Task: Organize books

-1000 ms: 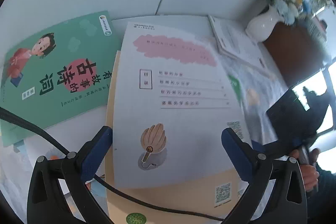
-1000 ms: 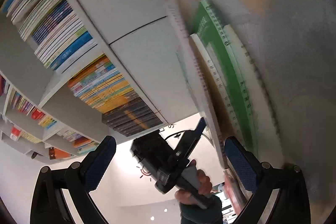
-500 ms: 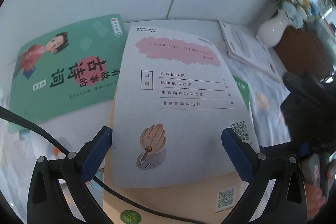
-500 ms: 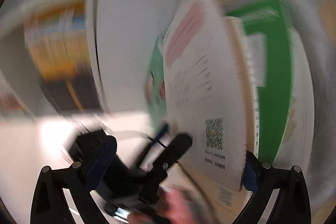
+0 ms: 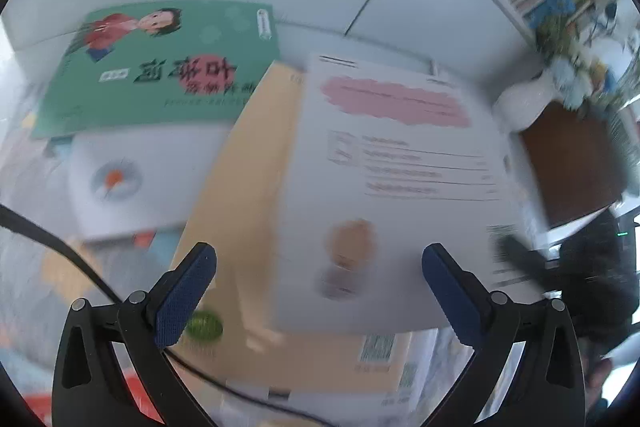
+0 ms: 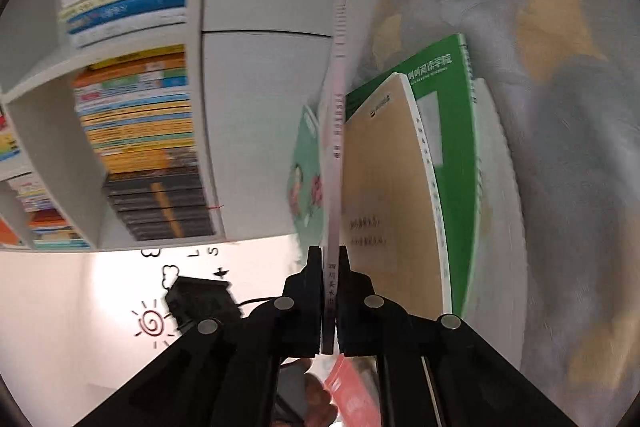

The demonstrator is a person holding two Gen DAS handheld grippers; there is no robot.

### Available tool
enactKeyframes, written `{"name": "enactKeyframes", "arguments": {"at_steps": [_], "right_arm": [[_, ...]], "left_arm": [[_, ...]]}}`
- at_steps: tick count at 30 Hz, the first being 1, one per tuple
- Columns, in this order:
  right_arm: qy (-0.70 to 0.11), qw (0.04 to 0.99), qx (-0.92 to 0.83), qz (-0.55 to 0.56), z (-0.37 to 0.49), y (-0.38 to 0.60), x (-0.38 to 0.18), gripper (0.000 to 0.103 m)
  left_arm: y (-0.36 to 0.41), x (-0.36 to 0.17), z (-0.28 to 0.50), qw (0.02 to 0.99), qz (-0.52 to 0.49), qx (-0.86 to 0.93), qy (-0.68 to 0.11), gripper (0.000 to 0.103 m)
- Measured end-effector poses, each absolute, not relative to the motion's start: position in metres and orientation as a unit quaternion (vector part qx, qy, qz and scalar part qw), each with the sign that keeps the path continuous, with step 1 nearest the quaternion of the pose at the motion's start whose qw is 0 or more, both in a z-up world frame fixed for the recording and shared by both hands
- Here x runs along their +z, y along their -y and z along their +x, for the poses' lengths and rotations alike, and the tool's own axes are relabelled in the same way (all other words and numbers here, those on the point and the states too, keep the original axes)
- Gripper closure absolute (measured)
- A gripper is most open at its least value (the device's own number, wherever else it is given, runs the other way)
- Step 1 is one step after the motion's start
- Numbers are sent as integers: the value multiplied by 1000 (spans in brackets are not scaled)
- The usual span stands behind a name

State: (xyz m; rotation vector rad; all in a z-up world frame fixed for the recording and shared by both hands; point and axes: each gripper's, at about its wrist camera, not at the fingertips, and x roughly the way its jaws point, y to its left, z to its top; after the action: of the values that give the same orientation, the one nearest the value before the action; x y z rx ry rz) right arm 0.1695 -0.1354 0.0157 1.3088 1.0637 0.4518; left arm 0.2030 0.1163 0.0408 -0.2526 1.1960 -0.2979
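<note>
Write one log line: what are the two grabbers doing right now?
left gripper: open, over white book | right gripper: shut on white book's edge | tan book: underneath

The green book (image 6: 444,131) reads "叫叫阅读学院"; the wall (image 6: 120,291) shows letters "L S".

White booklet (image 5: 392,195) text: smeared by motion blur in the left wrist view; its contents lines and QR code cannot be read
Tan book (image 5: 256,163): largely covered by the white booklet; its lower edge dissolves into blur
Green storybook (image 5: 160,71): near edge hidden under the tan book; small print unreadable
Right gripper (image 6: 330,303): fingertip pads hidden against the thin book's spine (image 6: 335,155)
Hand (image 6: 316,397): mostly hidden behind the gripper body; cut off by the bottom edge
Bookshelf (image 6: 132,131) spines: titles too small and blurred to read
</note>
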Motion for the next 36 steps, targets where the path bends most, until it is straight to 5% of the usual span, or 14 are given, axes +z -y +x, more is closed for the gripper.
{"name": "enactKeyframes", "arguments": {"at_steps": [6,16,23,32,35,36], "right_arm": [[-465,728,147,482,112,183,68,98],[-409,871,83,259,33,269,186,97],[-427,885,150,114,-9,200,188,96],[-522,804,238,159,-25,131,113,93],[-536,781,276,160,-26,117,103,70],[-551,770,275,166,-26,114,98,50]], "left_arm": [[-67,66,144,848,58,-75,-522,1],[-18,113,87,855,-25,-110,-506,1],[-12,124,49,856,-30,-105,-506,1],[-104,113,-29,813,-83,-44,-575,1],[-118,112,-57,808,-117,-43,-576,1],[-118,110,-62,806,-133,-53,-574,1]]}}
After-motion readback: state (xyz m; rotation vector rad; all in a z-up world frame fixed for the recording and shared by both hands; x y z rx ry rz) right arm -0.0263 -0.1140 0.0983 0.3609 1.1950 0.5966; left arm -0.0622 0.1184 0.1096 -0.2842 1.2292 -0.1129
